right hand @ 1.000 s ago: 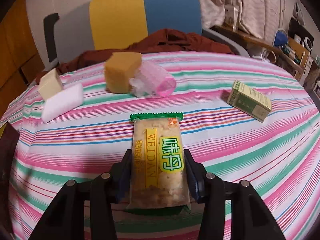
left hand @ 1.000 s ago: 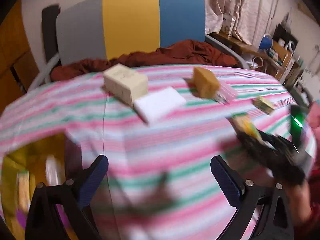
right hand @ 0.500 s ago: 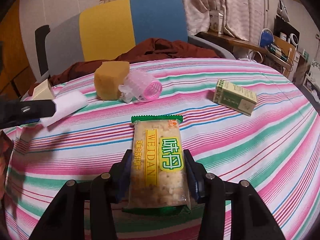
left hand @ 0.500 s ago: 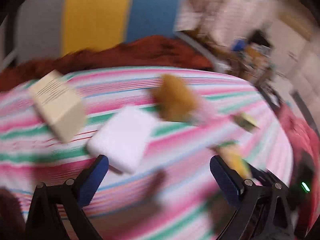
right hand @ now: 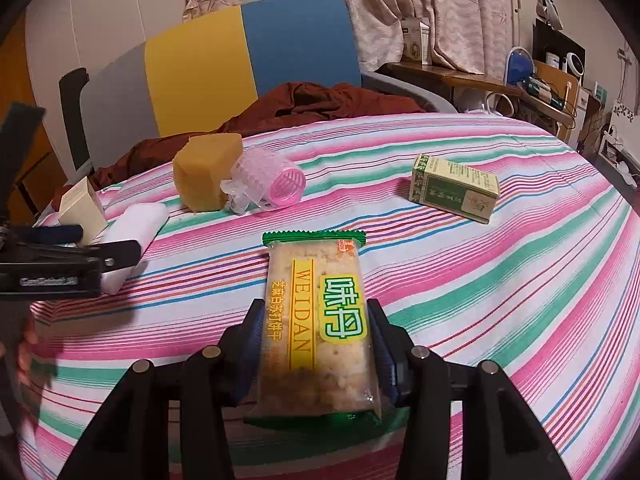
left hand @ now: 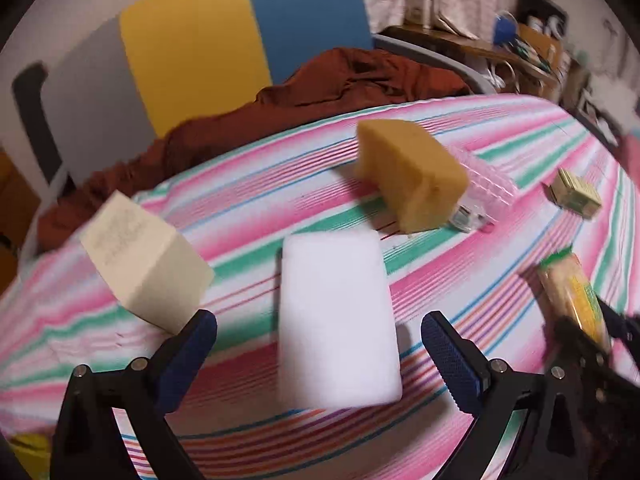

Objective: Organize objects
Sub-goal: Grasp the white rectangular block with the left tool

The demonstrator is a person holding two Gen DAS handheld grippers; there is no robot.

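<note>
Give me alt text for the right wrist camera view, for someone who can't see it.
The right gripper is shut on a cracker packet above a striped tablecloth. Beyond lie a yellow sponge touching a pink hair roller, and a green box to the right. At the left edge, the left gripper reaches over a white block.

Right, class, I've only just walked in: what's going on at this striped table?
A person is tidying with two hand-held grippers. The right hand-held gripper is shut on a cracker packet above the striped tablecloth. The left hand-held gripper is open, its fingers either side of a white sponge. A yellow sponge, pink hair roller and green box wait.
</note>
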